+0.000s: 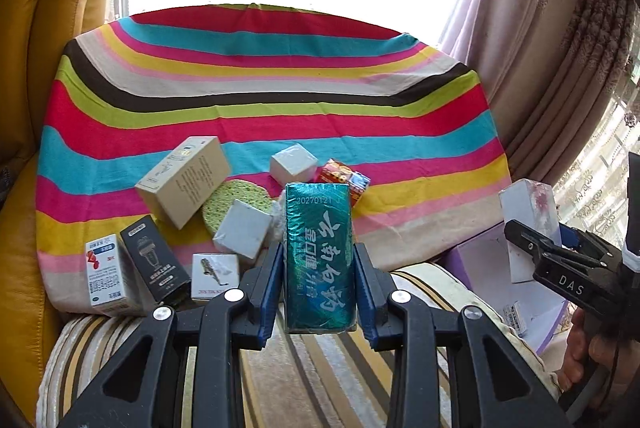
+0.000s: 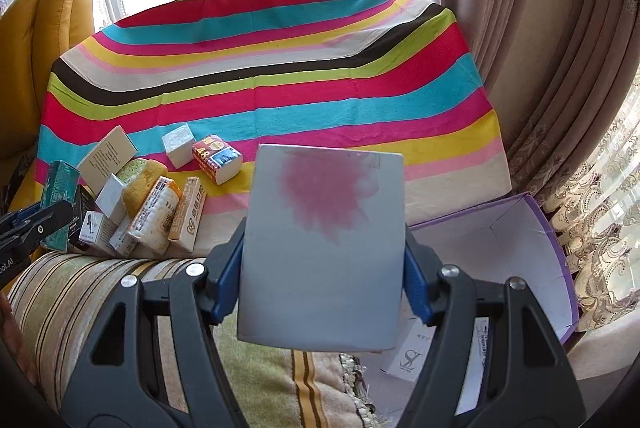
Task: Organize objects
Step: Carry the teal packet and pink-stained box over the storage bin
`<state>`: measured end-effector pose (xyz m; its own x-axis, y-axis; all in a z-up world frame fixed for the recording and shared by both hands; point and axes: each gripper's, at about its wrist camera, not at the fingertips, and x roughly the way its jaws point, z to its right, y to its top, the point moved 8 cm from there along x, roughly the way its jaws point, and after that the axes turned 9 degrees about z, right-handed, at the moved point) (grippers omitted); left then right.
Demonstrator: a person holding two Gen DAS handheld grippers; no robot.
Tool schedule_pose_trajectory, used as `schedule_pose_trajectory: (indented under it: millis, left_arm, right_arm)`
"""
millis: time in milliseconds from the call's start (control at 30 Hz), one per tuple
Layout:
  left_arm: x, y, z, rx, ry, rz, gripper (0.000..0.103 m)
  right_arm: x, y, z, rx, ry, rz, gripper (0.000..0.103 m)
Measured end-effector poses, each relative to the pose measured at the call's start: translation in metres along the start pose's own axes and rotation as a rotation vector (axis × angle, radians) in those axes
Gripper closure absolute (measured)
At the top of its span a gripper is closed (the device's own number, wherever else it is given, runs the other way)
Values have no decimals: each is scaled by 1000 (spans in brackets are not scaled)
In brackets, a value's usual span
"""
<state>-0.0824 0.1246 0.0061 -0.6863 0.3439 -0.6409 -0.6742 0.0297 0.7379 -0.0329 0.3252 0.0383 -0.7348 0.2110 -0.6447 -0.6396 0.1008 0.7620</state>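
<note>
The tall teal foil-wrapped packet (image 1: 320, 260) is hiding part of the red printed carton (image 1: 347, 176) behind it in the left wrist view. The pale grey box with a pink blotch (image 2: 324, 248) is covering much of the open purple-edged cardboard box (image 2: 532, 268) and the white cartons (image 2: 408, 360) lying inside. The small print on the beige carton (image 1: 184, 179) is staying too small to read.

Both wrist views look steeply down, close over the same striped cloth (image 1: 256, 123).
</note>
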Motion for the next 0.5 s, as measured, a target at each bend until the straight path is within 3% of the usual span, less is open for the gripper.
schedule_pose_trajectory:
  millis: [500]
  left_arm:
    - [19, -24, 145, 203, -198, -94, 68]
  right_arm:
    - [-25, -30, 96, 23, -123, -13, 33]
